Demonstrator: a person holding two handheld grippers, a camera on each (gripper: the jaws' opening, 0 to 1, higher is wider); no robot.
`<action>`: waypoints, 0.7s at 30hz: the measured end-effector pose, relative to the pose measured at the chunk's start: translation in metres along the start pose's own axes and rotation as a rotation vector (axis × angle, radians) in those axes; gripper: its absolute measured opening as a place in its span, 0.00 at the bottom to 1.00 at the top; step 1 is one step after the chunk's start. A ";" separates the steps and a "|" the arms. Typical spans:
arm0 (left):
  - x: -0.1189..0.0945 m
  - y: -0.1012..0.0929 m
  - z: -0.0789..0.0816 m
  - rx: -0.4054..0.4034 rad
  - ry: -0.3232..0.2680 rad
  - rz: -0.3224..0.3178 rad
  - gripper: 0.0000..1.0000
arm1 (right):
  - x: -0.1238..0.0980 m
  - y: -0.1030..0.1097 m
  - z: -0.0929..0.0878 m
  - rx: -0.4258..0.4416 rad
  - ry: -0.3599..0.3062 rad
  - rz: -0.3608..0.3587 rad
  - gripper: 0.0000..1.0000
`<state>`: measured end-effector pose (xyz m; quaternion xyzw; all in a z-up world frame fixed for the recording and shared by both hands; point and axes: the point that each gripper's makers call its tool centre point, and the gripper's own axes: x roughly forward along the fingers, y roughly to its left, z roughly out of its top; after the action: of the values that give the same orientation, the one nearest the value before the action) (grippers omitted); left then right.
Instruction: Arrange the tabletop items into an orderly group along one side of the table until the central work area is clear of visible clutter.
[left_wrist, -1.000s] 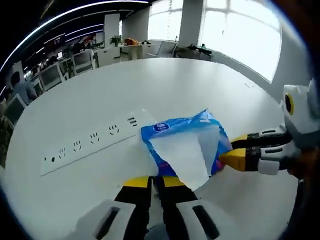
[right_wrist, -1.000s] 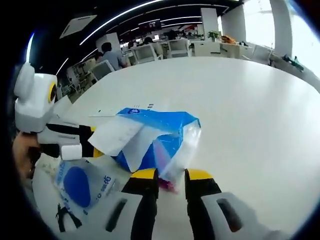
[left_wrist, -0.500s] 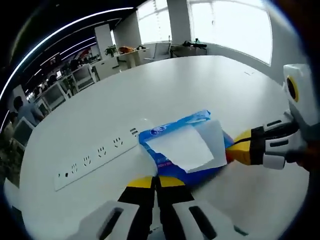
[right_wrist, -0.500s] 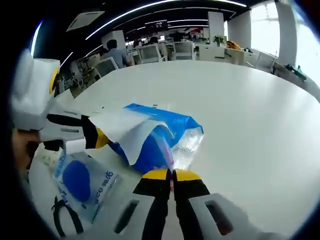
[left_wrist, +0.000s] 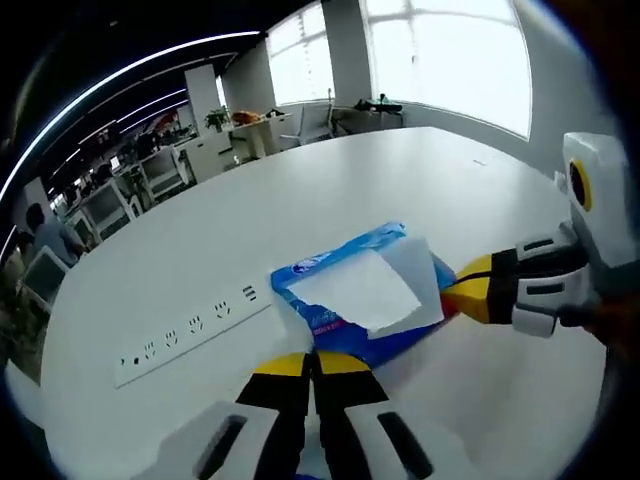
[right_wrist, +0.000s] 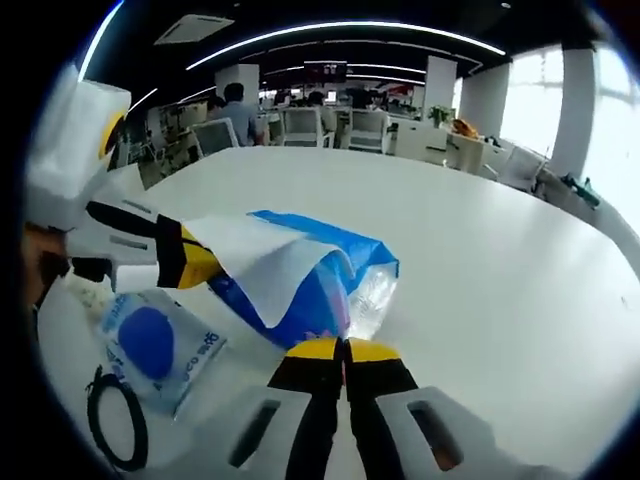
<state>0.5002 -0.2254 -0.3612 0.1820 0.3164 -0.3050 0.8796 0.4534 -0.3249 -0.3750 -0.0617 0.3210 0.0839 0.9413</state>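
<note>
A blue tissue pack (left_wrist: 340, 315) with a white tissue (left_wrist: 368, 290) sticking out of its top is held between both grippers just above the white table (left_wrist: 330, 190). My left gripper (left_wrist: 313, 362) is shut on the pack's near edge, and in the right gripper view its yellow tips (right_wrist: 195, 265) press on the pack's left end. My right gripper (right_wrist: 345, 350) is shut on the pack's (right_wrist: 300, 290) clear plastic end. In the left gripper view it (left_wrist: 470, 298) comes in from the right.
A long white power strip (left_wrist: 190, 330) lies on the table left of the pack. A small blue-and-white packet (right_wrist: 155, 345) and a black cable loop (right_wrist: 115, 430) lie near the table's edge under the left gripper. Office desks and chairs stand beyond the table.
My right gripper's jaws have closed on the pack's plastic end. The loose tissue has folded down flatter onto the pack. Both cameras have shifted slightly.
</note>
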 end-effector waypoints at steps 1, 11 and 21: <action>-0.002 -0.001 0.002 0.016 -0.002 0.003 0.00 | -0.004 -0.001 -0.002 -0.004 0.003 0.003 0.00; -0.027 -0.044 -0.001 0.034 -0.011 -0.040 0.00 | -0.039 -0.022 -0.007 -0.007 0.003 -0.036 0.00; -0.031 -0.077 -0.020 0.097 0.022 -0.047 0.00 | -0.048 -0.032 -0.038 -0.006 0.034 -0.057 0.00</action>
<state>0.4223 -0.2602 -0.3649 0.2203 0.3151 -0.3388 0.8587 0.4001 -0.3681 -0.3736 -0.0749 0.3350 0.0568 0.9375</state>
